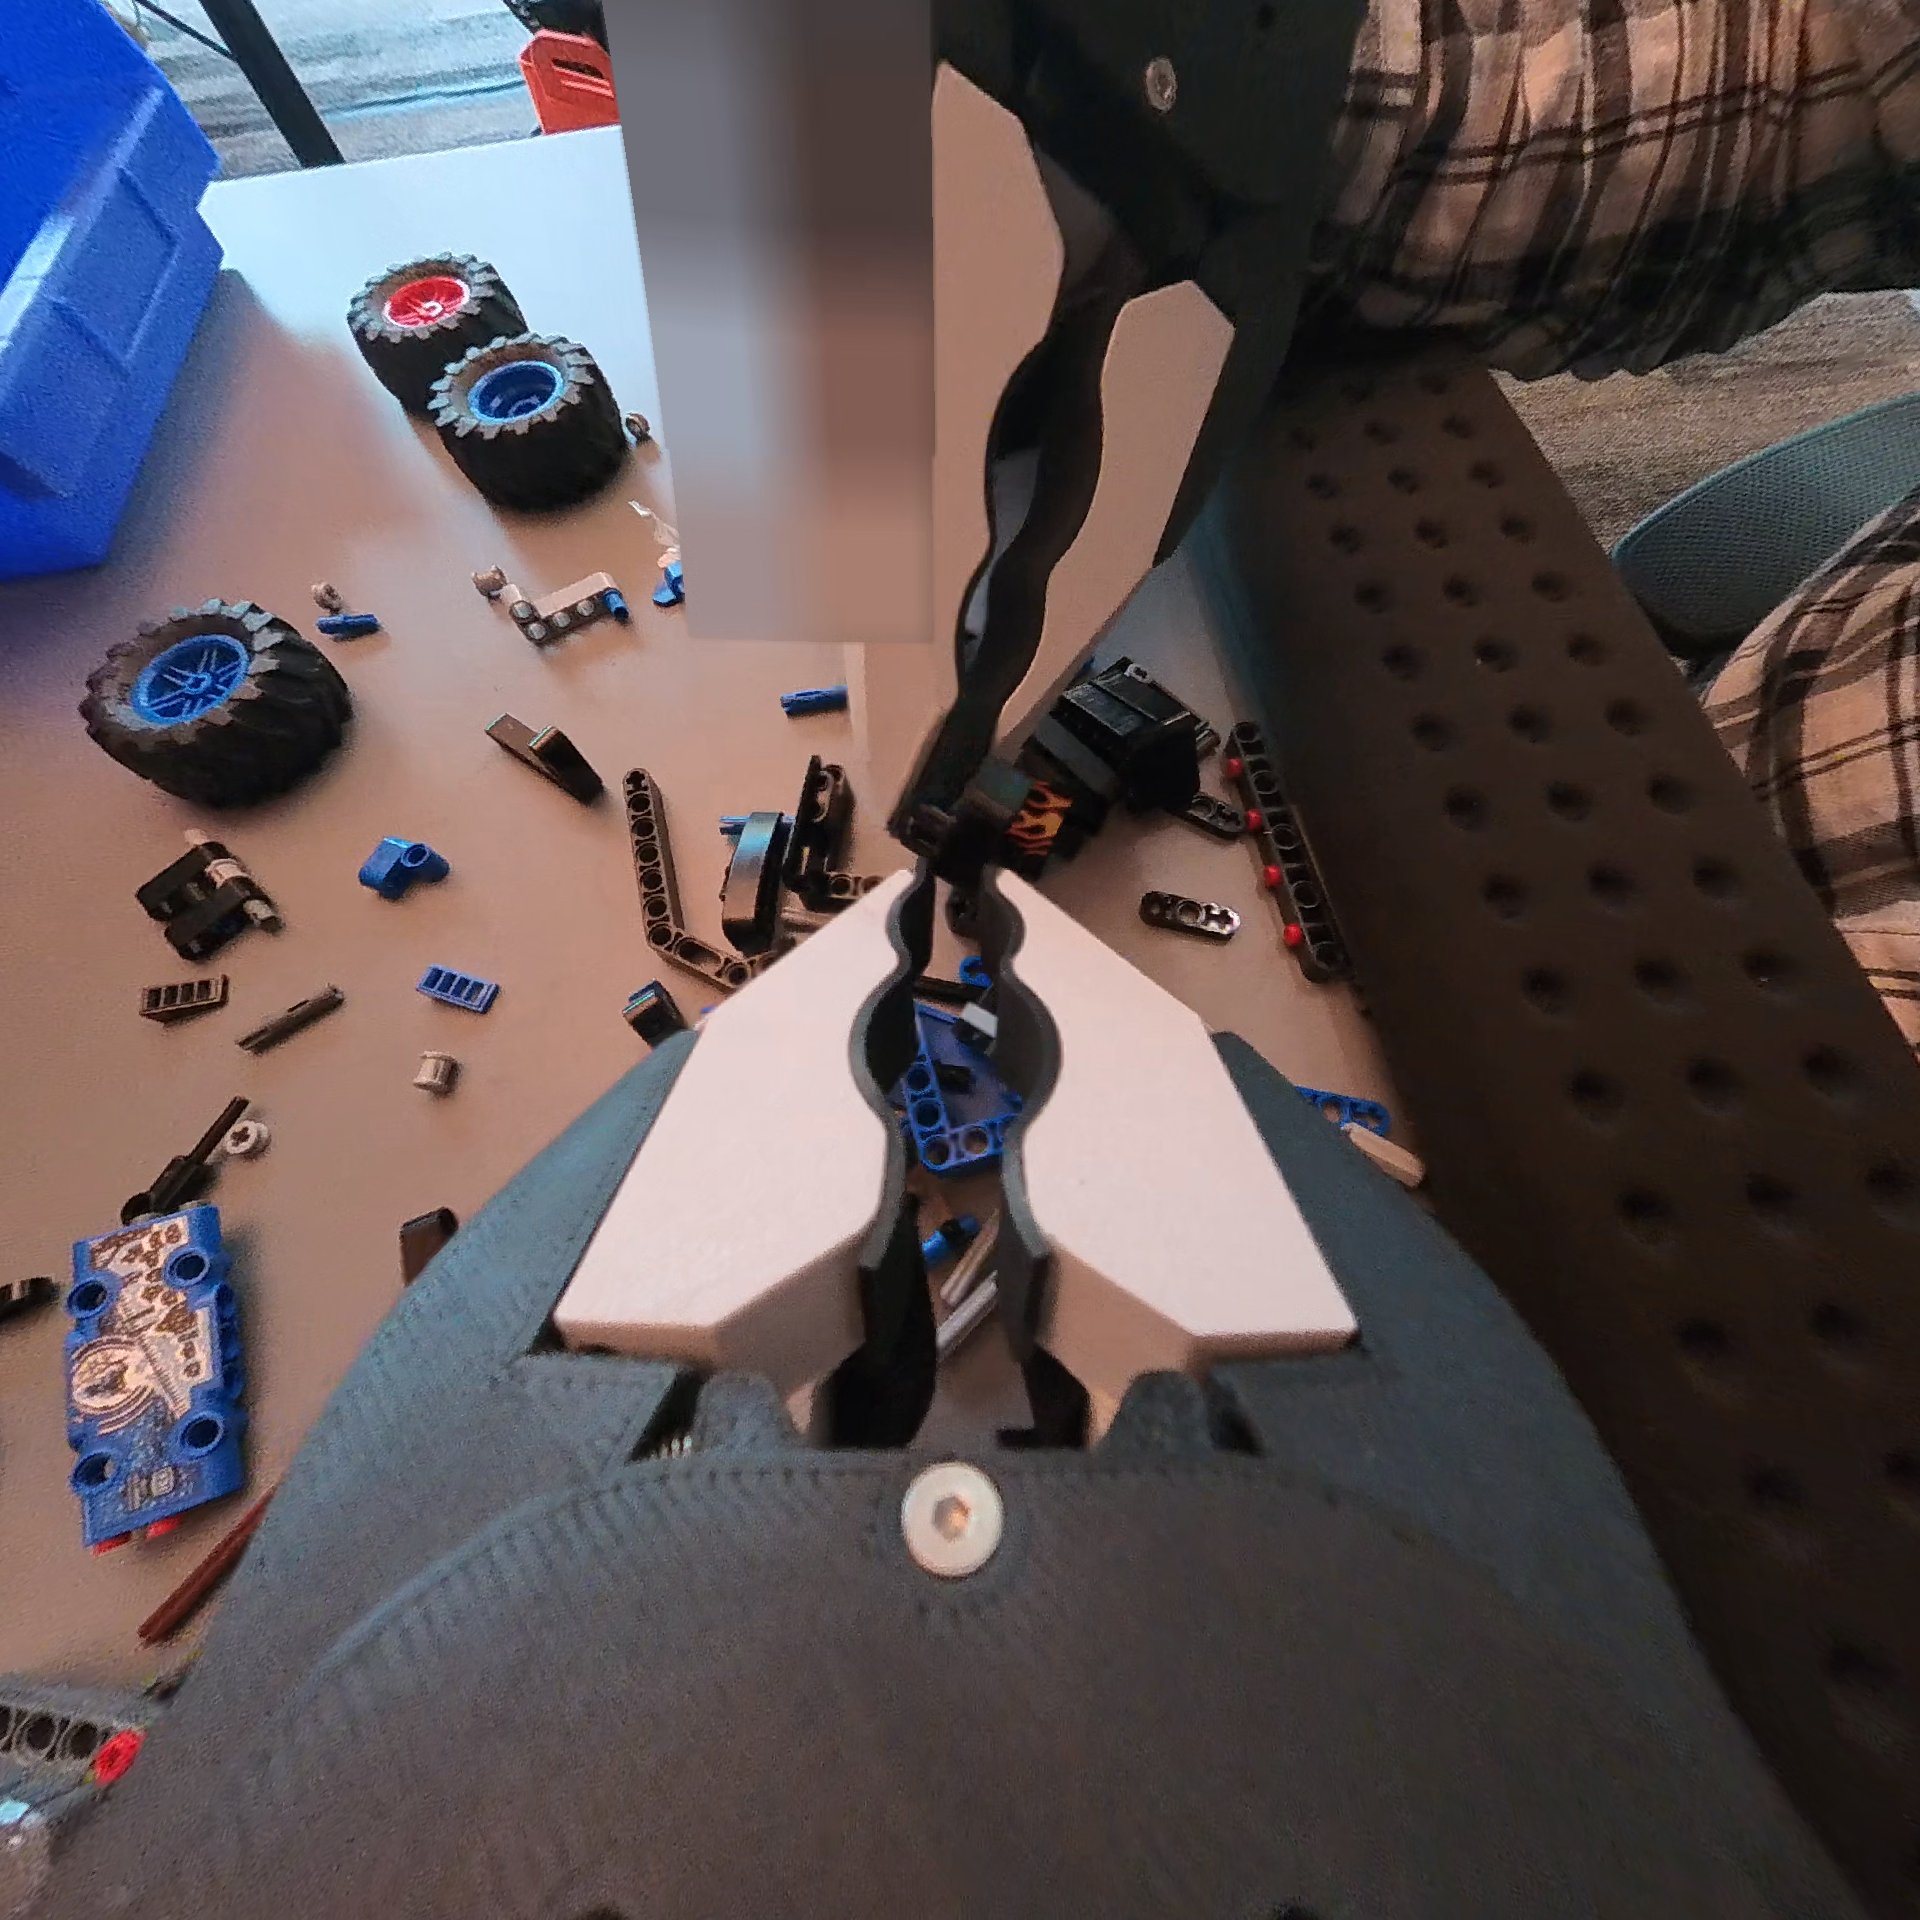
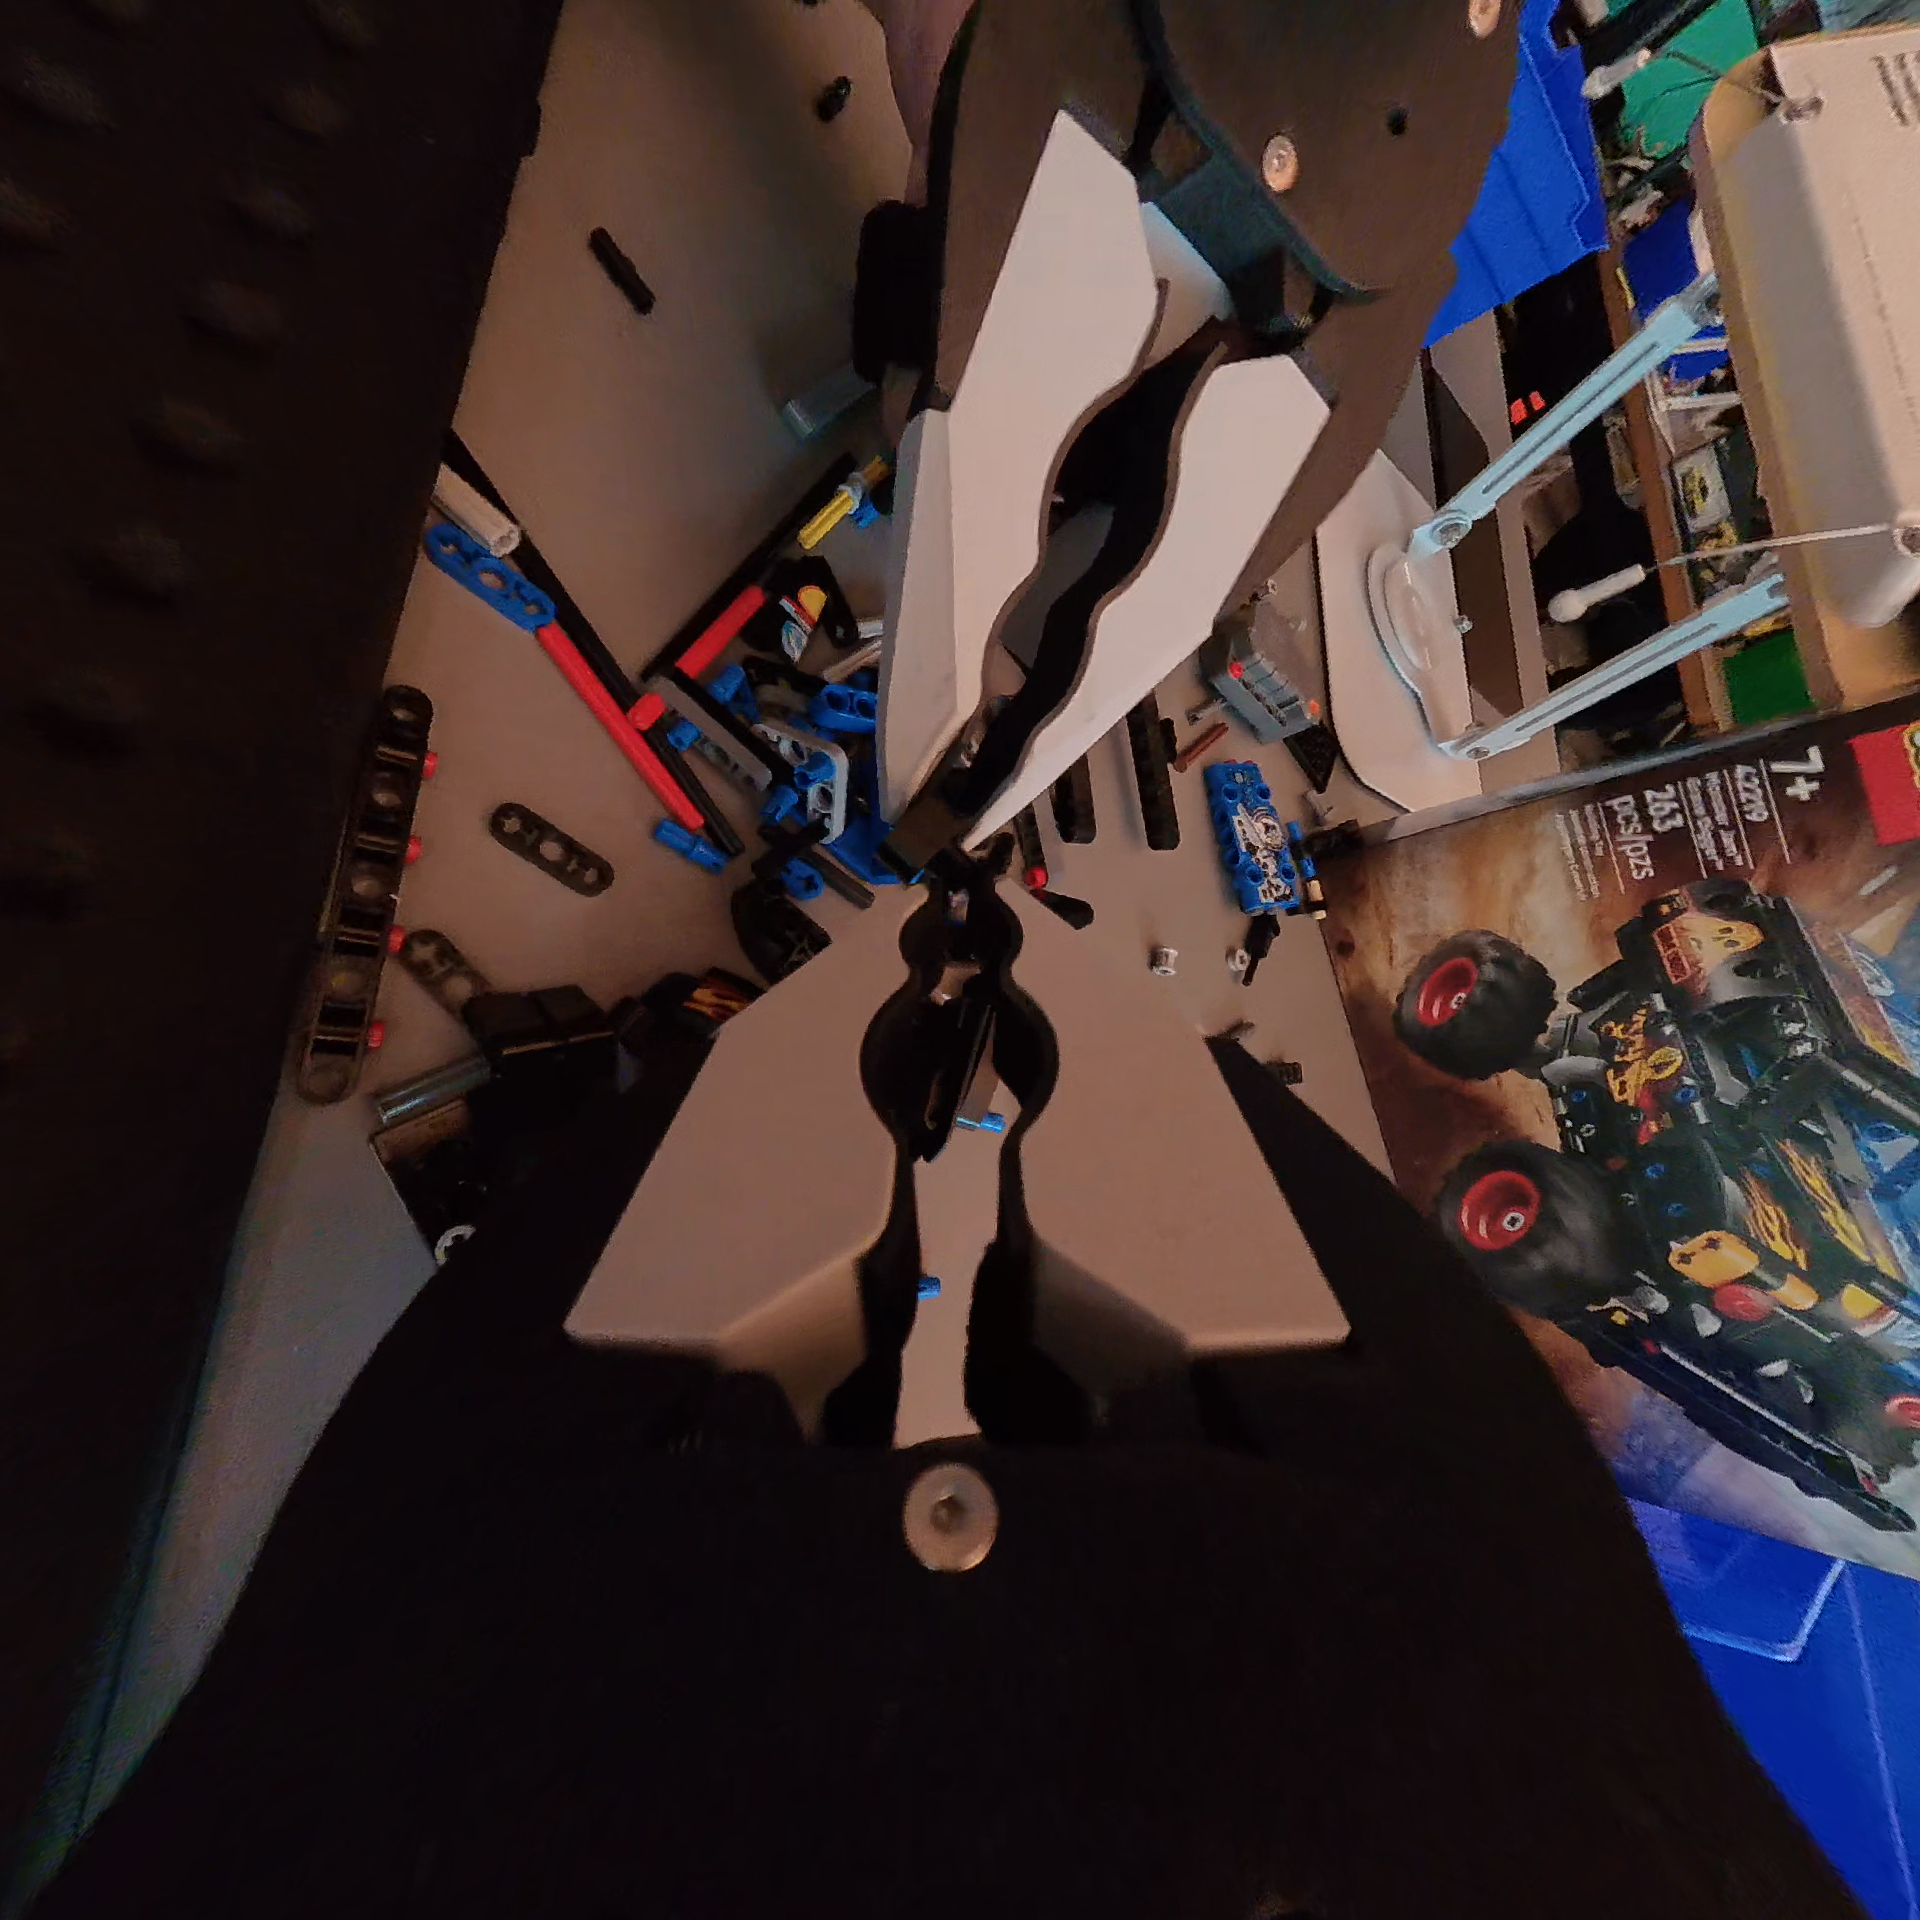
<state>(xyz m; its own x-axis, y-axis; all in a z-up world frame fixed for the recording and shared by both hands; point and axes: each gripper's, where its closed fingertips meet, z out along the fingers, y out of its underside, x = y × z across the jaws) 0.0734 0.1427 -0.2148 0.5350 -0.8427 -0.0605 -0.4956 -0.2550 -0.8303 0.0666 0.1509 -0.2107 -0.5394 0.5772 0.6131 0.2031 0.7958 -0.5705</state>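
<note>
Table (image 1: 343, 1049) is pale, littered with toy building-set parts. Dark perforated panel (image 1: 1621, 935) runs along its right edge in the left wrist view; a person's plaid sleeve (image 1: 1621, 166) sits above it. Blue plastic bin (image 1: 94, 291) is at the far left corner.

In the right wrist view the set's picture box (image 2: 1662, 1122), showing a monster truck, lies on the right, well apart from the grippers.

Three knobby tyres on the left side of the table: one with a red hub (image 1: 436, 312) touching one with a blue hub (image 1: 525, 416), and a third blue-hub wheel (image 1: 213, 701) lying apart, nearer the camera. Printed blue block (image 1: 156, 1371) is near the bottom left. Black beam with red pins (image 1: 1283, 852) lies beside the perforated panel.

Left gripper (image 1: 956, 883) and right gripper (image 1: 940, 821) meet tip to tip above the parts pile. Both are pinched nearly together on the same small black assembly (image 1: 961, 831), held off the table between the two sets of tips. Part of it runs back between the right gripper's (image 2: 961, 883) fingers (image 2: 904, 1039), with a small blue pin (image 2: 982, 1122) sticking out. Blue perforated frame piece (image 1: 951, 1122) lies on the table under the left gripper.
</note>
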